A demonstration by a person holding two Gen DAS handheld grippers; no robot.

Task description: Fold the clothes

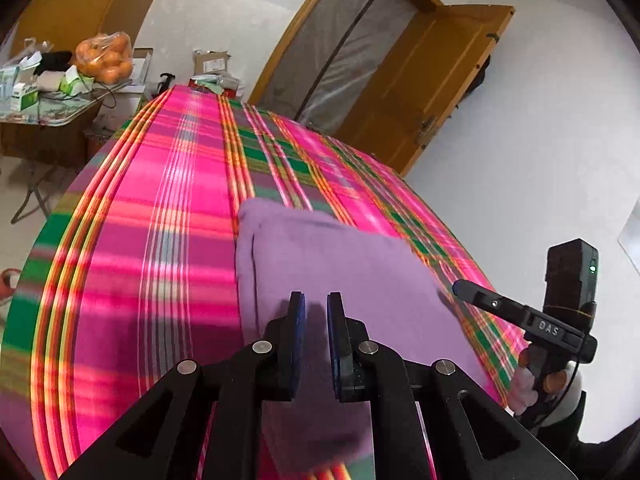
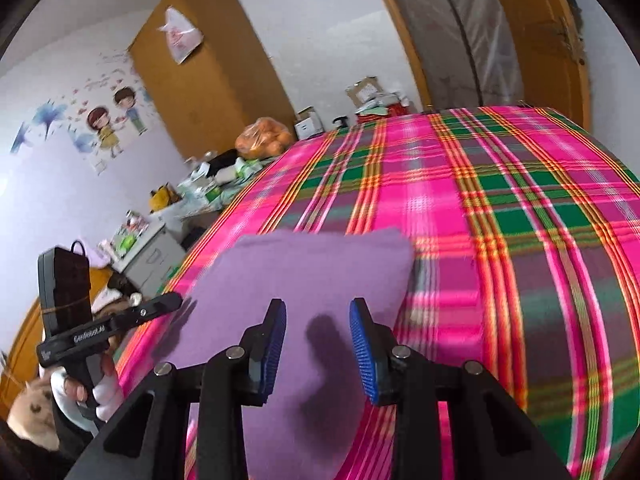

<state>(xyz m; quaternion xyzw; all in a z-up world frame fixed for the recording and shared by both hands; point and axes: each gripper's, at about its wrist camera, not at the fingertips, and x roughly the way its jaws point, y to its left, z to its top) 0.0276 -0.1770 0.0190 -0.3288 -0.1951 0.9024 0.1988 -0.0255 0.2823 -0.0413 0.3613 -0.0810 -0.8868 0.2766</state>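
A folded purple cloth (image 1: 340, 256) (image 2: 320, 264) lies flat on a bed with a pink and green plaid cover (image 1: 160, 200) (image 2: 500, 220). My left gripper (image 1: 316, 300) hovers over the cloth's near part; its jaws are almost together, with a narrow gap that shows only shadowed cloth below. From the right wrist view its tip (image 2: 176, 300) sits at the cloth's left edge. My right gripper (image 2: 318, 306) stands open over the cloth's right half with nothing between its blue pads (image 2: 276, 340). In the left wrist view its tip (image 1: 458, 288) is at the cloth's right edge.
A table with a bag of oranges (image 1: 105, 56) and boxes stands left of the bed. A wooden door (image 1: 432, 80) stands open beyond the bed's far end. A wardrobe (image 2: 208, 72) and a low grey cabinet (image 2: 156, 252) line the left wall. A hand (image 2: 76, 390) holds the left gripper's handle.
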